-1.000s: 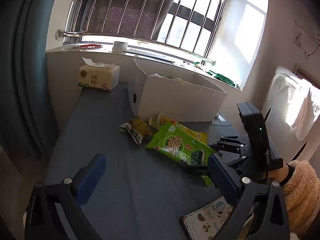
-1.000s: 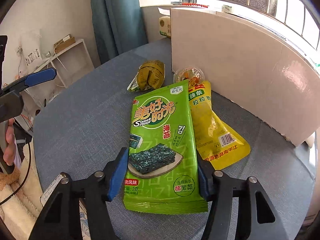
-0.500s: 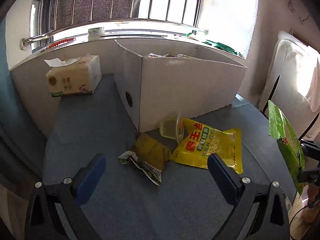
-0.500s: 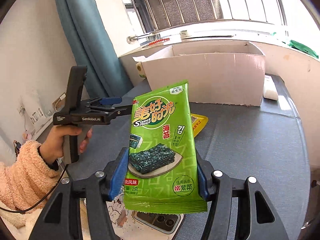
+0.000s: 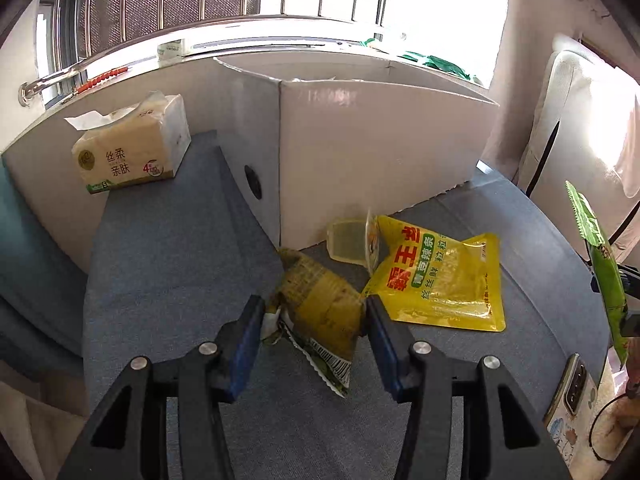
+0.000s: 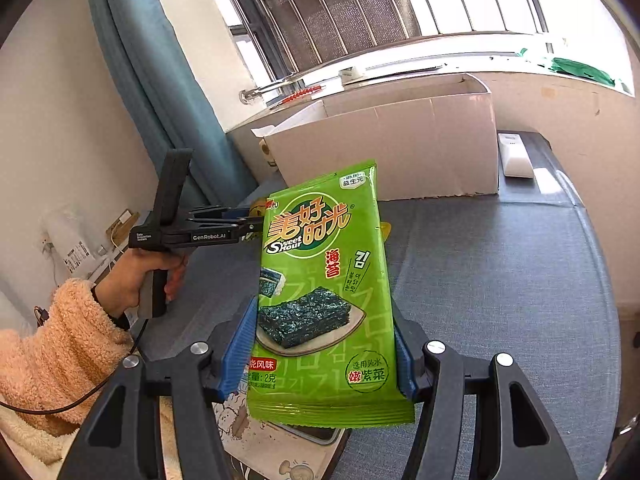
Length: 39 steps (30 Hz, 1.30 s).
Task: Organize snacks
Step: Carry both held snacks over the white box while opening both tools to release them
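My right gripper (image 6: 325, 344) is shut on a green seaweed snack bag (image 6: 324, 280) and holds it upright above the table; the bag also shows edge-on in the left wrist view (image 5: 604, 268). My left gripper (image 5: 314, 326) has its blue pads on both sides of an olive-yellow crumpled snack packet (image 5: 320, 308) lying on the grey-blue table; the pads look to be touching it. A yellow snack pouch (image 5: 440, 280) and a small clear jelly cup (image 5: 348, 242) lie beside it, against the open white cardboard box (image 5: 372, 148). The left gripper (image 6: 248, 226) shows in the right wrist view.
A tissue pack (image 5: 132, 152) stands at the table's back left by the window ledge. A phone (image 5: 572, 392) lies at the right table edge. A white remote (image 6: 516, 156) lies right of the box. A blue curtain (image 6: 160, 80) hangs on the left.
My left gripper moved forward and down and closed around the olive-yellow packet. My right gripper kept the seaweed bag raised and turned slightly toward the box.
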Each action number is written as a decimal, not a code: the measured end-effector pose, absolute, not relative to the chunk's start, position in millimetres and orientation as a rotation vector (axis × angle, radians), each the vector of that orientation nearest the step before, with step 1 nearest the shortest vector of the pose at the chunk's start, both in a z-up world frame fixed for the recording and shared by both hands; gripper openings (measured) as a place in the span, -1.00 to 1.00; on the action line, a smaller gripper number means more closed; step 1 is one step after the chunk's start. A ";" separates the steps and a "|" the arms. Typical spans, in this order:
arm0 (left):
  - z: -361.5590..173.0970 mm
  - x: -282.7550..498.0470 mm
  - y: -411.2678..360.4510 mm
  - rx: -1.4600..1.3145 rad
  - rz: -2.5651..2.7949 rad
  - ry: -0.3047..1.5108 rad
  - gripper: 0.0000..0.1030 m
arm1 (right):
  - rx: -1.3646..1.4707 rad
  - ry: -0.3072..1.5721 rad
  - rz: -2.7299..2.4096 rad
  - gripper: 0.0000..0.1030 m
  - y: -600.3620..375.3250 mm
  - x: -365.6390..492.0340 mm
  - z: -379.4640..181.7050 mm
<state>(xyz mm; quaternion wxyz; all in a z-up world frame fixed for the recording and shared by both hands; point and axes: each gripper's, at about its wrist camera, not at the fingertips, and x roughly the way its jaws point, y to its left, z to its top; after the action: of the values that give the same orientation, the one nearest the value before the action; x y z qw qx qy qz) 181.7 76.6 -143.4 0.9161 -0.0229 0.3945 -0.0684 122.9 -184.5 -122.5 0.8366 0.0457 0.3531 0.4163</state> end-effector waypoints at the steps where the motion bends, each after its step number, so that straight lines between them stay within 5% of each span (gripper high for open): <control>1: -136.4 174.9 77.7 -0.064 -0.140 0.788 0.07 | 0.114 0.747 0.882 0.24 -185.0 126.0 -122.1; 13: -23.8 189.2 68.3 -0.195 -0.235 0.530 0.08 | 0.237 0.628 0.783 0.24 -182.1 214.7 -50.1; 24: 3.6 326.4 99.1 -0.258 -0.104 0.620 0.08 | 0.070 0.726 0.598 0.26 -121.5 369.9 -18.4; 27: -13.8 355.4 107.7 -0.261 -0.061 0.676 0.32 | -0.017 0.737 0.550 0.37 -111.6 382.8 -23.5; 28: -23.2 364.0 113.4 -0.280 -0.056 0.723 0.73 | -0.028 0.760 0.554 0.46 -109.5 388.7 -26.8; 29: -29.0 367.7 117.3 -0.299 -0.040 0.753 0.99 | -0.036 0.777 0.524 0.78 -110.2 393.2 -30.5; 31: -34.3 364.8 122.5 -0.312 -0.033 0.739 0.99 | -0.020 0.780 0.441 1.00 -117.8 394.6 -37.4; 39: -24.4 329.4 125.5 -0.275 -0.023 0.714 1.00 | 0.036 0.748 0.468 1.00 -136.5 371.8 -39.8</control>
<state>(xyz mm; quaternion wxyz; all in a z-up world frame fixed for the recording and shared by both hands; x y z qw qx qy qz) 329.4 125.5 -24.4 0.9276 -0.1342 0.3484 -0.0113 371.8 -136.5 -39.8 0.9041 0.0176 0.3618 0.2267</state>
